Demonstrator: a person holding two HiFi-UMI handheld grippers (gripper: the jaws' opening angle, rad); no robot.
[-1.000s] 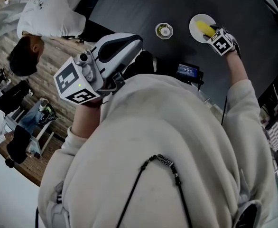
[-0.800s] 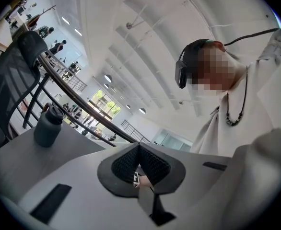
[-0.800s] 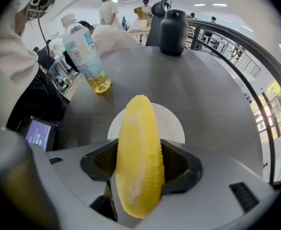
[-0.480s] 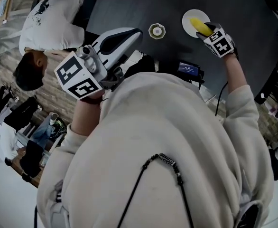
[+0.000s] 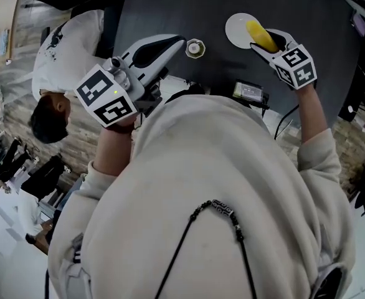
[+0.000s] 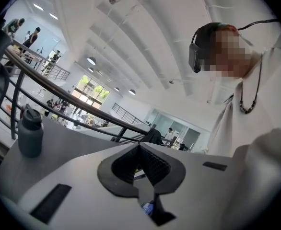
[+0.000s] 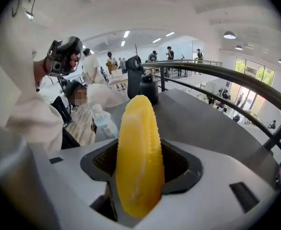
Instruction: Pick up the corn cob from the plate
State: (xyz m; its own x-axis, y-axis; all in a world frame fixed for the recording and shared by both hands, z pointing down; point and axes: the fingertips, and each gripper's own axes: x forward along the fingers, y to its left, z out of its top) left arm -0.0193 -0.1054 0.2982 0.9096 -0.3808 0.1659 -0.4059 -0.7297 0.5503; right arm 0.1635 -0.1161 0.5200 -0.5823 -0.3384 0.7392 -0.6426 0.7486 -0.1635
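- The right gripper (image 7: 141,169) has the corn cob (image 7: 138,128) clamped between its ribbed pads. The jaws stand wide because the cob is thick, and they press on its lower half.
- The cob is gripped across its girth, with the tapered tip poking well out past the jaws. That looks like a sound hold for a smooth, rounded thing that could otherwise roll.
- From the head view, the cob hangs over the right rim of the white plate (image 5: 234,25) on the dark table (image 5: 170,5). I judge it to be off the plate, though that view alone doesn't settle the gap.
- The plate holds nothing else; its visible face is bare.
- The left gripper (image 6: 141,163) is parked near the person's chest, jaws together with nothing between them. It has no job here, so it keeps well apart from the plate.
- A small cup (image 5: 195,48) sits on the table left of the plate, something pale inside; what it is, I can't tell.
- A grey bottle (image 6: 30,135) stands upright on the table, lid on.
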